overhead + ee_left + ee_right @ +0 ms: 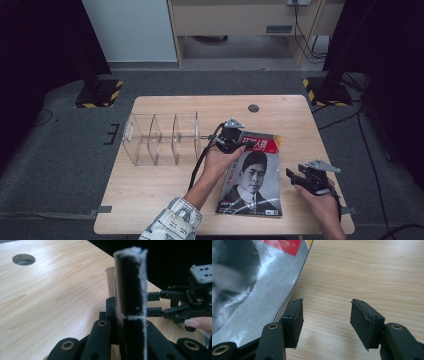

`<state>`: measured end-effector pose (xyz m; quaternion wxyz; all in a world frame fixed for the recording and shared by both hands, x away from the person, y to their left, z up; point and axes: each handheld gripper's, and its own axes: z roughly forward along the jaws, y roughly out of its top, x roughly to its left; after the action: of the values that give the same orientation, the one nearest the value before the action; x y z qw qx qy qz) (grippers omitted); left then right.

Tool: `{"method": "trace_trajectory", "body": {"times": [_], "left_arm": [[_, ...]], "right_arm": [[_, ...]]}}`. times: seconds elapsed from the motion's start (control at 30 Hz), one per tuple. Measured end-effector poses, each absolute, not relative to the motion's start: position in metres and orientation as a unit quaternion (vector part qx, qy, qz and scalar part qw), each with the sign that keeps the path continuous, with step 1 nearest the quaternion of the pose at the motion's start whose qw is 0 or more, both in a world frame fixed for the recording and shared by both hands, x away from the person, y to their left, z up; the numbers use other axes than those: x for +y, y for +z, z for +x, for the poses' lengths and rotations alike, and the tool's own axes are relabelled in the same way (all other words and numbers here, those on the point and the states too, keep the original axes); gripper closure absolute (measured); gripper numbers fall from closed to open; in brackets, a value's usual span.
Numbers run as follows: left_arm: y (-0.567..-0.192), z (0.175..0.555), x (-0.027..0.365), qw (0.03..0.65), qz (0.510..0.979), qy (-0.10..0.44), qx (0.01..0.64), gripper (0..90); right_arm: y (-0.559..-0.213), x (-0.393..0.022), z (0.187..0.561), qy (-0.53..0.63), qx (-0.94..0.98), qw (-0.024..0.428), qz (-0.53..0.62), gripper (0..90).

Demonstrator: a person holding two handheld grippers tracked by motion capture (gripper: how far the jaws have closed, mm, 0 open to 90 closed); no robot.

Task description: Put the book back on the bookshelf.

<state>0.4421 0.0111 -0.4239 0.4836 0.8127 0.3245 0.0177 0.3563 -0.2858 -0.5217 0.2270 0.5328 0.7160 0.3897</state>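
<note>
Right at the near edge of the counter [165, 200] lies the magazine [255, 185], flat, with its top corner at my left gripper [235, 142]. That gripper's jaws are closed together; from its own view I cannot tell whether any page is caught between the pads [130, 290], so if I lift, I may come away with nothing, or with just the cover, which could crease or tear. My right gripper [325, 320] sits just beside the magazine's right edge, jaws apart with bare wood between them; if I slide in too high I could push the magazine sideways instead of getting under it, and drag it against the left grip. Farther back on the left stands the clear rack [162, 137], well apart; a limp, one-cornered hold would likely let the magazine sag and snag on its dividers.
</note>
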Motion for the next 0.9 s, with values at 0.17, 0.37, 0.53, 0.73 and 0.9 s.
{"method": "trace_trajectory", "body": {"times": [0.17, 0.37, 0.53, 0.73, 0.9], "left_arm": [[-0.418, 0.439, 0.014, 0.492, 0.808, 0.022, 0.323, 86.5], [-0.406, 0.432, 0.022, 0.501, 0.805, 0.032, 0.316, 86.6], [-0.401, 0.432, 0.024, 0.503, 0.805, 0.036, 0.313, 86.6], [-0.396, 0.432, 0.028, 0.509, 0.803, 0.035, 0.308, 86.6], [-0.394, 0.430, 0.031, 0.513, 0.801, 0.035, 0.308, 86.6]], "right_arm": [[-0.523, -0.285, 0.357, 0.388, 0.719, 0.227, 0.531, 43.6], [-0.523, -0.283, 0.358, 0.386, 0.721, 0.227, 0.529, 43.6], [-0.524, -0.283, 0.358, 0.386, 0.719, 0.227, 0.531, 43.7], [-0.524, -0.282, 0.358, 0.387, 0.719, 0.226, 0.531, 43.7], [-0.523, -0.282, 0.358, 0.387, 0.720, 0.226, 0.530, 43.7]]}}
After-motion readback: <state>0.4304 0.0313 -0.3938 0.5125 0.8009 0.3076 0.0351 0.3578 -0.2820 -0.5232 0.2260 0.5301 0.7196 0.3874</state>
